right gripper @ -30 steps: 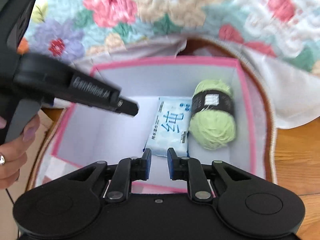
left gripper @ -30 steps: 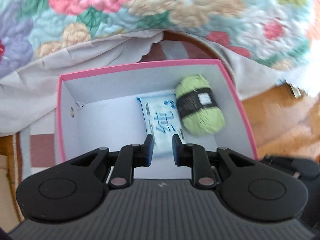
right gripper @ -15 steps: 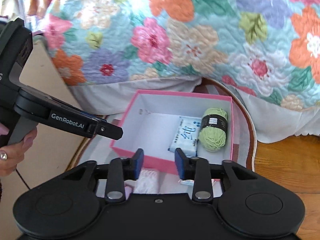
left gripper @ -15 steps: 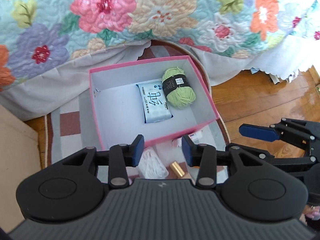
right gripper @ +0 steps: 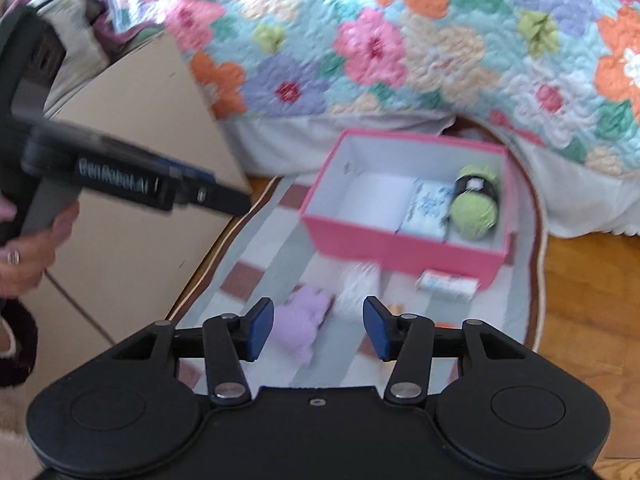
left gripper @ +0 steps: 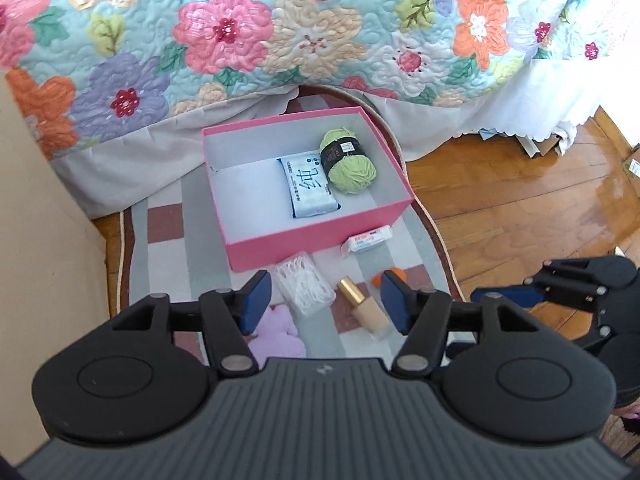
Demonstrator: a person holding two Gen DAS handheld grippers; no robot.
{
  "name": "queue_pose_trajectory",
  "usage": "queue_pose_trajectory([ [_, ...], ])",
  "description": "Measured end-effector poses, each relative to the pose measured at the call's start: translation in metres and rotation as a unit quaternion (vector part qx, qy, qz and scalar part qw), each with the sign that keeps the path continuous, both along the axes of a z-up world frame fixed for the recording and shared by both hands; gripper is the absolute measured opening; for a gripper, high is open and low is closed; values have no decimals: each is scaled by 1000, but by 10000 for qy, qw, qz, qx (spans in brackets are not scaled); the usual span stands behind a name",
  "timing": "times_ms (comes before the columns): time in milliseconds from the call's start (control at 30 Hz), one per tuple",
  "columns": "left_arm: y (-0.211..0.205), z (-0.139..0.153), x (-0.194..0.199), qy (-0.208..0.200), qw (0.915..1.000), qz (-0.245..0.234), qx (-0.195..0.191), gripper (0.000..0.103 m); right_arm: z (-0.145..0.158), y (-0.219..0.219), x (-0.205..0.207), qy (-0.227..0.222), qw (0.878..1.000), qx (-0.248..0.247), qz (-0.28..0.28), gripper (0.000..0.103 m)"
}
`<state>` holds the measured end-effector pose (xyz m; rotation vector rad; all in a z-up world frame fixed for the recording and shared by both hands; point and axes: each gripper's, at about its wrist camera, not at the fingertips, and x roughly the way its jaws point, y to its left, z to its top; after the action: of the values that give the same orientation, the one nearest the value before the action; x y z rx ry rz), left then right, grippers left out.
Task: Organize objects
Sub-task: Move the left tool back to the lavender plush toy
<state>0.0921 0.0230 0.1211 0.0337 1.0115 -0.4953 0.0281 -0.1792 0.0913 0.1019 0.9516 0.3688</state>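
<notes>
Both jaws opening, empty; pink box [left gripper: 320, 236] beyond, apart

The box [left gripper: 320, 236] is pink outside, pale grey within. Inside the box lie lime-green yarn [left gripper: 352, 168] with a black band and a light-blue packet [left gripper: 310, 188]. Behind the box hangs a quilt [left gripper: 280, 28] of pink, orange and lilac flowers.

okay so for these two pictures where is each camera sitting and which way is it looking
Left wrist: rides the left tongs, looking steeply down at the pink box on the rug; right tongs at right edge.
Right wrist: rides the right tongs, looking down from farther right; left tongs and a hand at left.
Shared: box, green yarn, floral quilt.
</notes>
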Motion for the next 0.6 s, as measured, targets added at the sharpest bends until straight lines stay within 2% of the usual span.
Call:
queue_pose_trajectory([
  [133,15,-21,-12,276,9995,114,-52,64,-15,18,-13,-88,9998,-38,181,63],
  [167,19,-28,-14,355,9992,188,-59,64,-20,24,-16,-159,9995,-81,266,68],
  [233,26,-41,-15,443,9986,275,-65,64,-29,34,-19,-248,9988,-46,409,71],
  [367,40,-71,-14,596,9971,472,-1,64,-53,46,-16,-393,9979,116,497,73],
  [500,48,-99,-9,613,9967,526,-4,64,-87,62,-5,-583,9966,-248,523,73],
  [600,50,-123,0,794,9954,525,-99,64,-113,71,4,-760,9946,-384,596,73],
])
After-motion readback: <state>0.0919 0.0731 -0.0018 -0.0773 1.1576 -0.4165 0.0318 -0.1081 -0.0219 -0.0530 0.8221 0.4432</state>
